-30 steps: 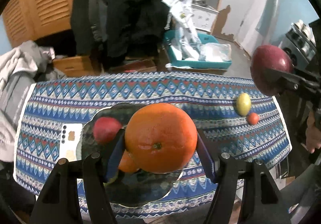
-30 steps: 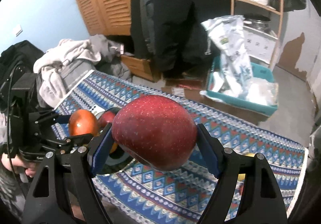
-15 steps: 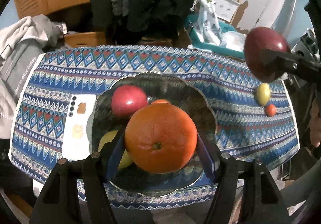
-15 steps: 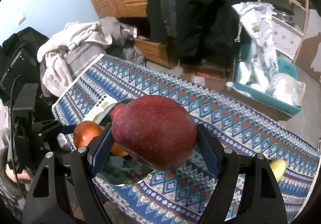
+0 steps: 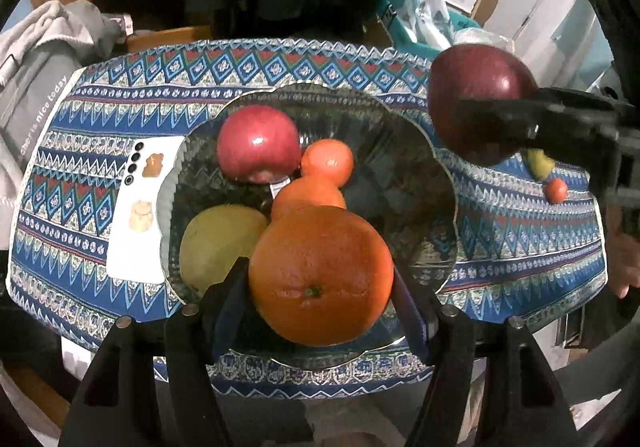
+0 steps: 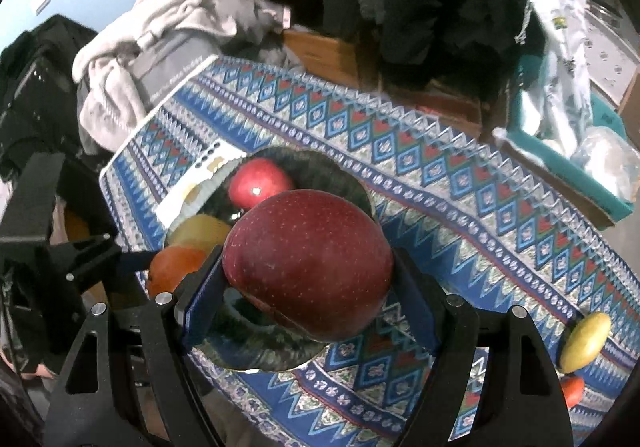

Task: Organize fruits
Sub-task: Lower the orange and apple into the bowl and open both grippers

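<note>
Fingers first: our left gripper (image 5: pixel 320 287) is clamped on a big orange (image 5: pixel 320 275), both pads pressed to its sides, right above the dark scalloped bowl (image 5: pixel 444 183). Our right gripper (image 6: pixel 308 279) is squeezing a dark red apple (image 6: pixel 308 267), over the bowl's right side. In the bowl we've got a red apple (image 5: pixel 258 143), two small oranges (image 5: pixel 327 162) and a greenish pear (image 5: pixel 216 239). A white phone (image 5: pixel 140 207) lies just left of the bowl. Only readable writing: "nice today" on the grey garment (image 5: pixel 36 99). A yellow-green fruit (image 6: pixel 585 341) and a small orange one (image 5: pixel 557 191) are sitting on the patterned cloth (image 5: pixel 100 111), well apart from the bowl.
</note>
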{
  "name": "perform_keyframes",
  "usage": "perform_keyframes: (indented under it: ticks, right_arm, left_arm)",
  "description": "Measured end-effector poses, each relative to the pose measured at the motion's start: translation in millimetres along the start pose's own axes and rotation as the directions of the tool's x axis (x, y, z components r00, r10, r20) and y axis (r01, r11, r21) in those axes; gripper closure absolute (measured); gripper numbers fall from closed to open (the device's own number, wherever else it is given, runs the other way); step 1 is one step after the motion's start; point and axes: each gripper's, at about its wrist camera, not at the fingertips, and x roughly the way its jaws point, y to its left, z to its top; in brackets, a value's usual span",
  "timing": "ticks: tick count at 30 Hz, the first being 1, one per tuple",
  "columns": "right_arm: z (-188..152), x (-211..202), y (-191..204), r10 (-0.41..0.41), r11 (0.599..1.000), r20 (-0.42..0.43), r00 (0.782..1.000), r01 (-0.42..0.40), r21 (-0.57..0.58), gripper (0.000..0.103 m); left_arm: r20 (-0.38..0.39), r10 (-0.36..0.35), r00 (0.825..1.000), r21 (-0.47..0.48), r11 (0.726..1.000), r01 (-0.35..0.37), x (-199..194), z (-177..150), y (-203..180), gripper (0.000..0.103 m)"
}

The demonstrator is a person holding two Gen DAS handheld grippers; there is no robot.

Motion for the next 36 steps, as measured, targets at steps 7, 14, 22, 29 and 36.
perform_keyframes:
  ticks: [7, 14, 22, 29, 36]
  right_arm:
    - [-9.7, 25.1, 5.8, 0.001, 1.000, -0.057, 0.998, -0.002, -0.014, 0.024]
    - [-17.2, 42.3, 10.8, 0.012, 1.000, -0.097, 0.995, -0.013, -0.011, 0.023]
    - [-22.6, 56.4, 6.6, 0.022, 1.000, -0.129, 0.991, -0.021, 0.011, 0.023]
    - [-26.7, 63.0, 2.1, 0.024, 0.999, -0.155, 0.988, -0.020, 0.029, 0.023]
    - [-23.9, 55.6, 0.8, 0.053, 0.998, -0.122, 0.991, -0.047, 0.050, 0.022]
  left_arm:
    - [-0.082, 0.002, 0.997, -0.007, 1.000, -0.003, 19.5, -2.5, 1.6, 0.033]
    - [-0.116, 0.031, 0.993, -0.017, 0.999, -0.034, 30.0, -3.5, 4.0, 0.033]
    - [-0.065, 0.069, 0.995, -0.009, 0.998, -0.069, 18.3, 3.5, 9.5, 0.024]
    - [-0.038, 0.079, 0.996, -0.034, 0.996, -0.080, 11.4, 8.5, 18.2, 0.024]
    - [-0.021, 0.077, 0.997, -0.064, 0.995, -0.079, 7.2, 10.4, 24.7, 0.024]
